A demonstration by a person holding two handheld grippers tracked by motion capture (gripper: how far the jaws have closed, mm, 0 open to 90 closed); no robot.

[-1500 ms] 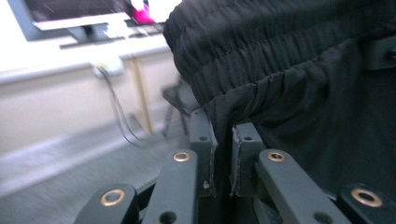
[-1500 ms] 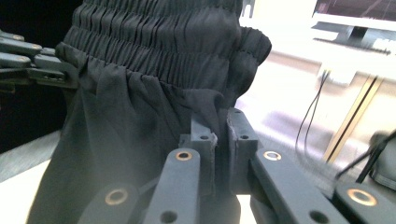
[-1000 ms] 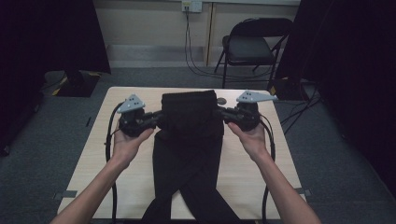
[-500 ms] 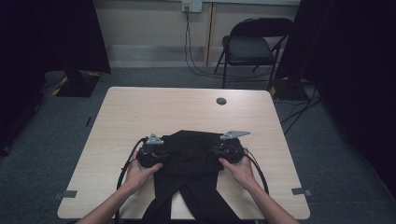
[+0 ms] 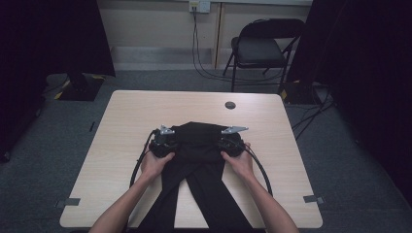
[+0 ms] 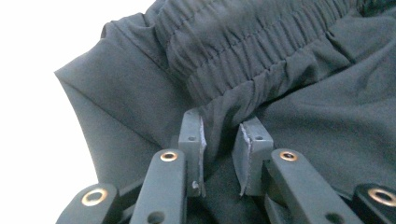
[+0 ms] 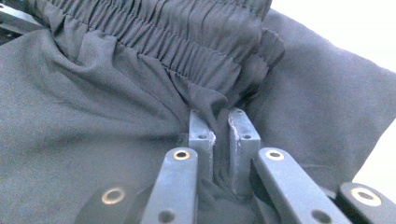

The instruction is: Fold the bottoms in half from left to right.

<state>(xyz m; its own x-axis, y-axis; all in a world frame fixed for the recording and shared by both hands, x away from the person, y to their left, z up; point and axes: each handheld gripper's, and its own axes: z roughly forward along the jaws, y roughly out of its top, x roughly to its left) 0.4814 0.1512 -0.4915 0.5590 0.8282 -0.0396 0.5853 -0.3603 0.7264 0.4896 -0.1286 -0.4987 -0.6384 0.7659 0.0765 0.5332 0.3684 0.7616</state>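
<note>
The black elasticated fabric trousers (image 5: 201, 160) are laid on the pale wooden table (image 5: 121, 126), waistband ahead of both grippers. The right gripper (image 7: 220, 126) pinches fabric; the left gripper (image 6: 222, 140), jaws just opening, seems released. Both should be withdrawn evenly.

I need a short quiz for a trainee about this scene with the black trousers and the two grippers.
1. True or false: the black trousers lie on the table with the waistband folded towards the person.
2. Which gripper has fabric pinched between its jaws: A the left gripper, B the right gripper?
3. What small thing lies on the table beyond the trousers?

Key
1. True.
2. B; the left gripper's jaws have just been opening, with fabric between them.
3. A dark round disc.
</note>
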